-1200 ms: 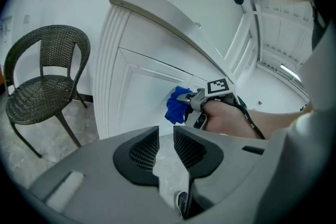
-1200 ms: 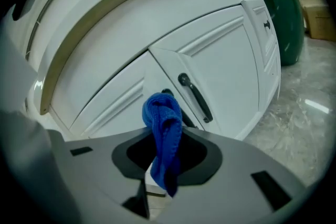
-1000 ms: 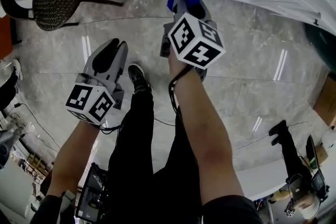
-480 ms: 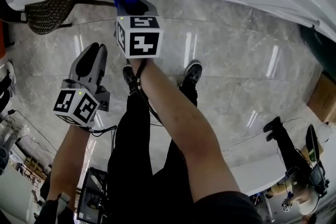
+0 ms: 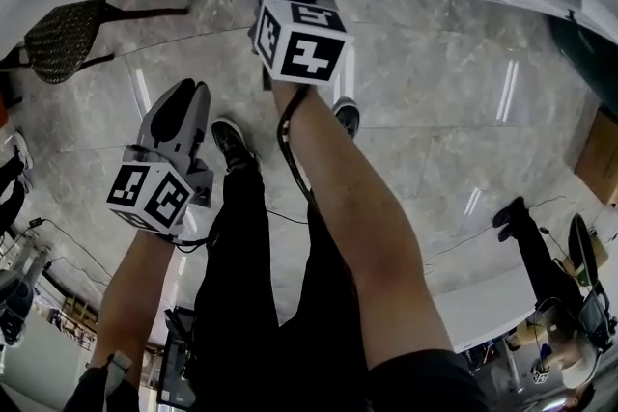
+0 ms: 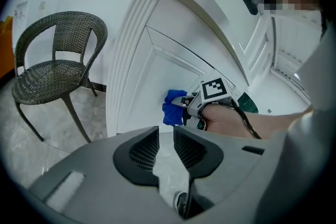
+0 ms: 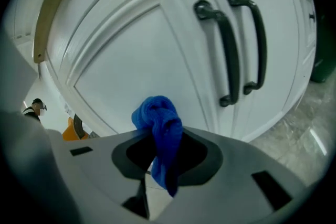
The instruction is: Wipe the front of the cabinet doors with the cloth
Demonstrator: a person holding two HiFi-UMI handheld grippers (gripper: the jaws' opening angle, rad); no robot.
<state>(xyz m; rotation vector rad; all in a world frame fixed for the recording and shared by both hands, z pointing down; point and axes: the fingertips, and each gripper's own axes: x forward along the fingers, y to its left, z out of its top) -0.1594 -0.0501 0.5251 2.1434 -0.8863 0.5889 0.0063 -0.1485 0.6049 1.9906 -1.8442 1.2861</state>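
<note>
Two door handles point(image 7: 230, 55) now sit nearer the right gripper point(image 7: 163, 149), which has slid rightward; its jaws clench the blue cloth point(image 7: 157, 118), bunched ahead against the cabinet door point(image 7: 131, 55). The left gripper point(image 6: 167, 147) holds its jaws narrowly apart, empty.

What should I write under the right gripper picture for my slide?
The right gripper holds a blue cloth in front of a white cabinet door, beside two dark handles.

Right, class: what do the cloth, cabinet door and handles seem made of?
Cloth: soft blue fabric, perhaps microfibre; it bunches and drapes.
Cabinet door: white painted panel, likely wood or board; glossy moulded frame.
Handles: dark, probably metal; smooth with a faint sheen.
</note>
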